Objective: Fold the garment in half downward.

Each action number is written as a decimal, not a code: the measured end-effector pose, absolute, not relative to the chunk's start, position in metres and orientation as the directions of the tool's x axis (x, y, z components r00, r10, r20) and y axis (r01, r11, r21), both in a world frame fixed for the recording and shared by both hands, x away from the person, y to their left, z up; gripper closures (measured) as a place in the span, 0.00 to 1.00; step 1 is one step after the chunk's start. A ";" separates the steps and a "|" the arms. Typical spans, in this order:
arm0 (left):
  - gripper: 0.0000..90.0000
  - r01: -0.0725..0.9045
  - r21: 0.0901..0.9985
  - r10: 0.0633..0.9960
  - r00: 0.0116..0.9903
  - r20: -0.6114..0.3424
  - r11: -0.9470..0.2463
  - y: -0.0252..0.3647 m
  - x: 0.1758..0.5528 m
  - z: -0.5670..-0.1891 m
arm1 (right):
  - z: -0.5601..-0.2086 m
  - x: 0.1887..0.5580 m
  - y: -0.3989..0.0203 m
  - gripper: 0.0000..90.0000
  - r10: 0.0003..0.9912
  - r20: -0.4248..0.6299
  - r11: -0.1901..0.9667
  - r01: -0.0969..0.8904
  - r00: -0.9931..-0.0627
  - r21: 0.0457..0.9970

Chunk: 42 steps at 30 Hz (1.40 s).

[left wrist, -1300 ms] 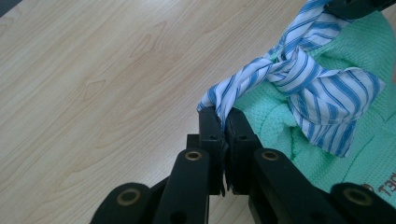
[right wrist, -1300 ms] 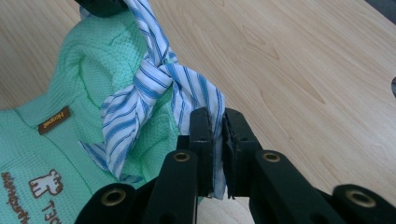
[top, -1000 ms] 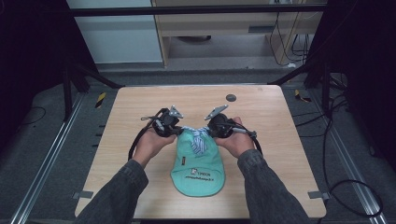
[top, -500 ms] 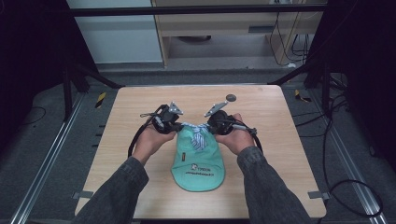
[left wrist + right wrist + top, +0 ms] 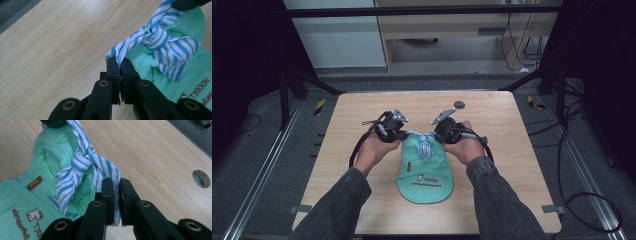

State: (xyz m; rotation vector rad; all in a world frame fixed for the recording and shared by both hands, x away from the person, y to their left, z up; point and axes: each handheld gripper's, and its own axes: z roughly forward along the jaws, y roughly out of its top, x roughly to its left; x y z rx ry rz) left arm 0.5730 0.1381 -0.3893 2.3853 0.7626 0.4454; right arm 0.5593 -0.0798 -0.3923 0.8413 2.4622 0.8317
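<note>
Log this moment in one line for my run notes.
left claw: shut on striped strap | right claw: shut on striped strap | knot over green bib

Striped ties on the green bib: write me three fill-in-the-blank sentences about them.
1. The left tongs are shut on one end of the ____-and-white striped ties.
2. The ties are joined in a ____.
3. The bib lies on a ____ table.

Missing words: blue; knot; wooden

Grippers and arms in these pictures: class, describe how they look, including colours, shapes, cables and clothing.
The left gripper and right gripper are black, each topped by a grey three-cornered plate and trailing a black cable. Up close, the jaws are flat black blocks on arms with brass-coloured pivot rings. The person wears dark grey sleeves.
</note>
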 end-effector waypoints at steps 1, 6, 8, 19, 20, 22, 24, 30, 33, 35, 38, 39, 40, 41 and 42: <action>0.97 0.415 0.623 0.611 0.781 0.132 -0.664 0.138 0.573 -0.389 | -0.391 0.560 -0.079 0.92 0.649 -0.182 0.645 0.408 -0.738 0.646; 0.97 0.414 0.627 0.615 0.777 0.134 -0.660 0.139 0.574 -0.387 | -0.388 0.561 -0.078 0.92 0.646 -0.192 0.650 0.401 -0.738 0.645; 0.97 0.412 0.630 0.617 0.775 0.136 -0.658 0.139 0.574 -0.385 | -0.385 0.561 -0.078 0.92 0.647 -0.194 0.650 0.400 -0.737 0.646; 0.96 0.393 0.649 0.619 0.769 0.157 -0.652 0.137 0.576 -0.374 | -0.370 0.567 -0.078 0.92 0.655 -0.225 0.648 0.383 -0.721 0.659; 0.96 0.389 0.645 0.616 0.771 0.163 -0.658 0.137 0.575 -0.374 | -0.370 0.567 -0.078 0.92 0.655 -0.227 0.649 0.382 -0.721 0.658; 0.96 0.382 0.635 0.610 0.772 0.180 -0.671 0.136 0.573 -0.374 | -0.371 0.565 -0.079 0.92 0.652 -0.231 0.650 0.377 -0.722 0.660; 0.96 0.381 0.637 0.612 0.770 0.183 -0.670 0.134 0.572 -0.375 | -0.372 0.563 -0.079 0.92 0.652 -0.233 0.653 0.377 -0.722 0.657; 0.96 0.371 0.630 0.604 0.772 0.199 -0.682 0.129 0.566 -0.378 | -0.380 0.554 -0.081 0.92 0.644 -0.244 0.659 0.364 -0.725 0.658; 0.96 0.369 0.634 0.603 0.773 0.197 -0.679 0.127 0.564 -0.380 | -0.383 0.550 -0.084 0.92 0.643 -0.249 0.661 0.360 -0.724 0.658; 0.96 0.366 0.635 0.602 0.774 0.199 -0.680 0.126 0.563 -0.381 | -0.384 0.548 -0.085 0.91 0.644 -0.249 0.661 0.362 -0.723 0.658; 0.96 0.364 0.639 0.602 0.774 0.197 -0.677 0.125 0.564 -0.382 | -0.385 0.546 -0.086 0.91 0.644 -0.248 0.661 0.362 -0.724 0.657; 0.96 0.363 0.642 0.602 0.775 0.195 -0.676 0.124 0.565 -0.382 | -0.386 0.545 -0.087 0.91 0.645 -0.245 0.657 0.361 -0.724 0.662; 0.96 0.366 0.640 0.602 0.775 0.192 -0.676 0.124 0.566 -0.382 | -0.386 0.545 -0.088 0.91 0.647 -0.244 0.655 0.362 -0.722 0.663; 0.96 0.363 0.644 0.602 0.775 0.193 -0.673 0.123 0.567 -0.382 | -0.386 0.544 -0.089 0.91 0.649 -0.243 0.652 0.363 -0.721 0.665; 0.96 0.364 0.644 0.603 0.775 0.192 -0.673 0.123 0.568 -0.381 | -0.386 0.544 -0.089 0.91 0.649 -0.244 0.651 0.361 -0.720 0.667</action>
